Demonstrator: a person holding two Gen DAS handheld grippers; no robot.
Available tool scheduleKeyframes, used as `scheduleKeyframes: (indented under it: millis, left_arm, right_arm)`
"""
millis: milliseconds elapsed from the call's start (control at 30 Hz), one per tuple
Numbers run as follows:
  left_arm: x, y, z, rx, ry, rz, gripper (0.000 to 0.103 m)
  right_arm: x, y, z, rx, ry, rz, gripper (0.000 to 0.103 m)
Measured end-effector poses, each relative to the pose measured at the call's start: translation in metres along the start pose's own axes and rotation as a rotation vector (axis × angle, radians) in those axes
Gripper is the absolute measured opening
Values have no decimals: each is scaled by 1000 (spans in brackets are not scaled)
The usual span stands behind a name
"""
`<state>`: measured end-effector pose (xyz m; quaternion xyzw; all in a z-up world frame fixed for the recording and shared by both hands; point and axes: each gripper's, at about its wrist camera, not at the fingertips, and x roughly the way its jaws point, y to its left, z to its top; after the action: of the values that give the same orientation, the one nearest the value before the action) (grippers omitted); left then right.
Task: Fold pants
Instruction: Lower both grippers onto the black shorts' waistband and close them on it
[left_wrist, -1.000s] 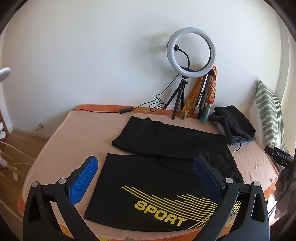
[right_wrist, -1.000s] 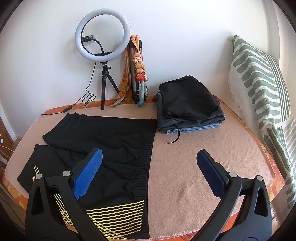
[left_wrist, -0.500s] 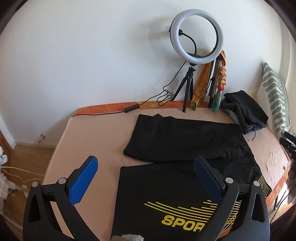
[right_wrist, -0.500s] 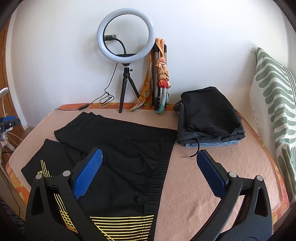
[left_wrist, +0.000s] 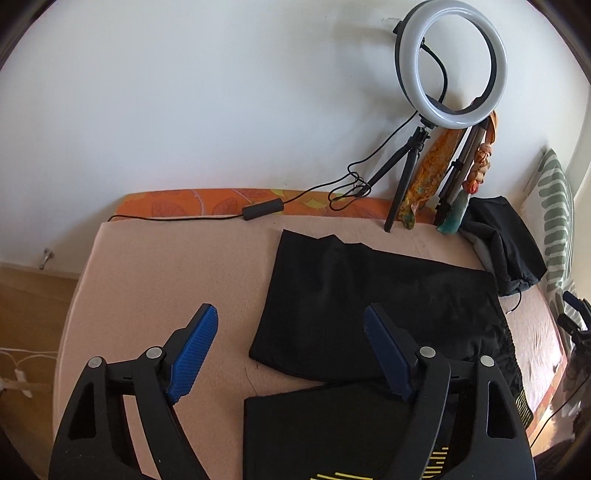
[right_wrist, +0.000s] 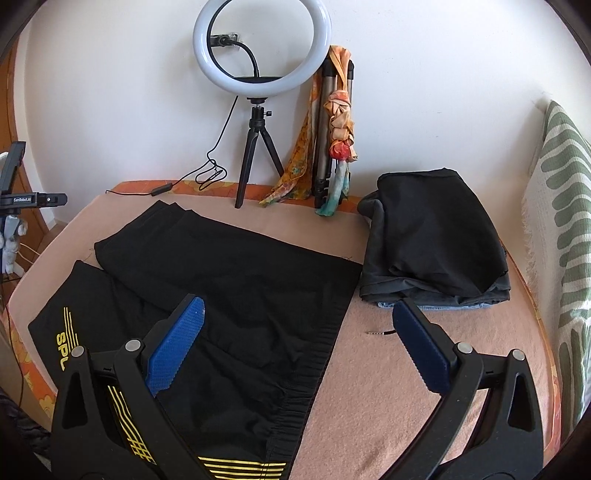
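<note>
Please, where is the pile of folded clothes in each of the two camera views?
Left wrist: pile of folded clothes at the right edge, behind the pants.
Right wrist: pile right of centre, beside the pants' waistband.
Shared landmark: the ring light on the wall side.

**Readable text on the bed and beside it**

The black pants carry yellow block letters beside yellow stripes on the near leg; in the right wrist view only "SP" and part of a third letter show before the gripper frame cuts them off. At the left edge of that view, a small black device bears white lettering that looks like "GenRobot.AI", though the print is tiny.
</note>
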<state>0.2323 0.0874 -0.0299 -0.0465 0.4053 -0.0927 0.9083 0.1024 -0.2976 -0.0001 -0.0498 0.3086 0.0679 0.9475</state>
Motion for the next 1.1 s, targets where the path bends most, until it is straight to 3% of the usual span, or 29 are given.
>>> scheduleKeyframes:
  millis: [67, 167, 267, 400, 600, 1000, 1100]
  left_arm:
    - [21, 2, 13, 5, 27, -2, 70]
    - [53, 2, 29, 20, 70, -7, 68]
    - [84, 0, 43, 41, 98, -13, 64]
    - [124, 6, 54, -3, 158, -66, 64]
    - [169, 13, 63, -48, 195, -68, 63]
    - [214, 5, 70, -7, 218, -56, 63]
    - [216, 0, 68, 43, 202, -51, 63]
  right_arm:
    - [16, -6, 12, -14, 17, 12, 103]
    - [46, -13, 29, -30, 57, 44, 102]
    - [80, -11, 40, -75, 120, 90, 93]
    - [126, -3, 48, -120, 221, 140, 87]
    - [182, 1, 57, -162, 318, 162, 84]
    - [245, -4, 62, -202, 409, 174, 84]
    - [255, -1, 59, -230, 427, 175, 84]
